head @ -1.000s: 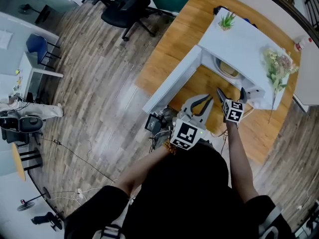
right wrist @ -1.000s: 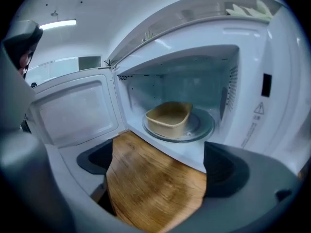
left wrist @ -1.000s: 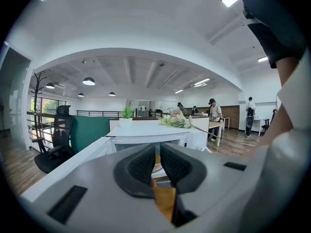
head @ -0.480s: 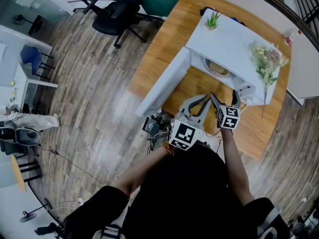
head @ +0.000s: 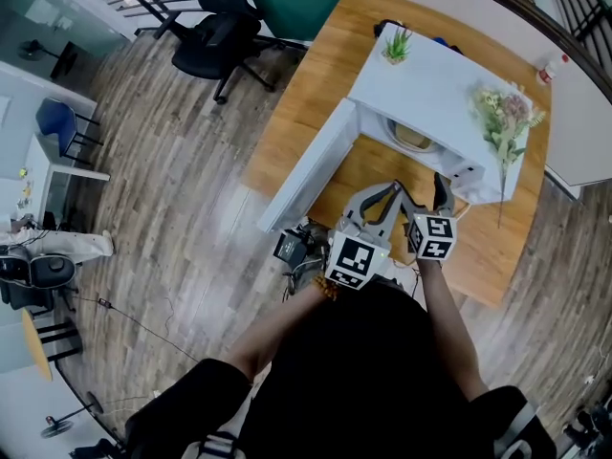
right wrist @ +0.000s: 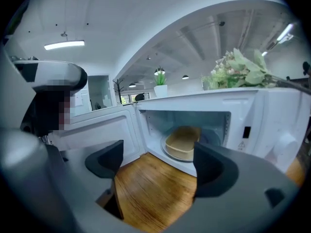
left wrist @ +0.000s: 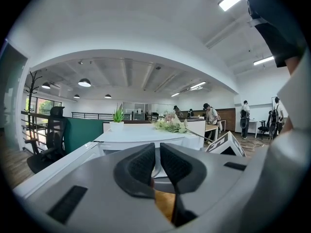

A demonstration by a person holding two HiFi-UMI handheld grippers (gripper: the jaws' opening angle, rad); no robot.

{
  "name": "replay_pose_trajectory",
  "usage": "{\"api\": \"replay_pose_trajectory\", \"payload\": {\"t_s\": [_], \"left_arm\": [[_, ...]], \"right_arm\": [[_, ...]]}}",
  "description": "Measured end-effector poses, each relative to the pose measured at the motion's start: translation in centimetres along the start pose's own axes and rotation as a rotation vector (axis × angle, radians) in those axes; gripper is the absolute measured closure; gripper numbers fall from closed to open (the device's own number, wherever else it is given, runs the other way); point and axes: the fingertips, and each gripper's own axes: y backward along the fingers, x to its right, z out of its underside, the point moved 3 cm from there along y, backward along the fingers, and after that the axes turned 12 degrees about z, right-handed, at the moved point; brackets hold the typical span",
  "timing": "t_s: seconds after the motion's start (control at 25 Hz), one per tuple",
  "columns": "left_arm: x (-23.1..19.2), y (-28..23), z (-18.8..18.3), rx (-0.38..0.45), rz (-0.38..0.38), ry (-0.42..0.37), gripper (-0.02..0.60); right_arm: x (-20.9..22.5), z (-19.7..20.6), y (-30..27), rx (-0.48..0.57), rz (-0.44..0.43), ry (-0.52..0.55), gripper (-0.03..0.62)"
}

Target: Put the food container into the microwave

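We observed the microwave (head: 430, 79) standing on the wooden table (head: 306, 94) with its door (head: 311, 165) swung fully open to the left. The food container (right wrist: 182, 142), a shallow tan tub, sat inside the cavity on the round turntable (right wrist: 170, 158). We could not make out any contents in it. In the head view the food container showed as a tan edge just inside the opening.

The right gripper (right wrist: 158, 166) hung in front of the open cavity, clear of the food container and pointing at it. Its jaws stood apart and had just been closing, with only bare table visible between them. The left gripper (left wrist: 158, 166) was held beside it, level. Its pads (left wrist: 141, 164) were drawn together with only a thin slit between them, and they held nothing.

A small potted plant (head: 394, 44) and a bunch of flowers (head: 504, 118) rested on top of the microwave.
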Motion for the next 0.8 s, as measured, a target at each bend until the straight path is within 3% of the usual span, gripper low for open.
{"api": "replay_pose_trajectory", "payload": {"t_s": [0.8], "left_arm": [[-2.1,0.4,-3.1,0.081,-0.055,-0.040,0.532]], "right_arm": [[-0.9,-10.6,4.1,0.291,0.016,0.075,0.246]]}}
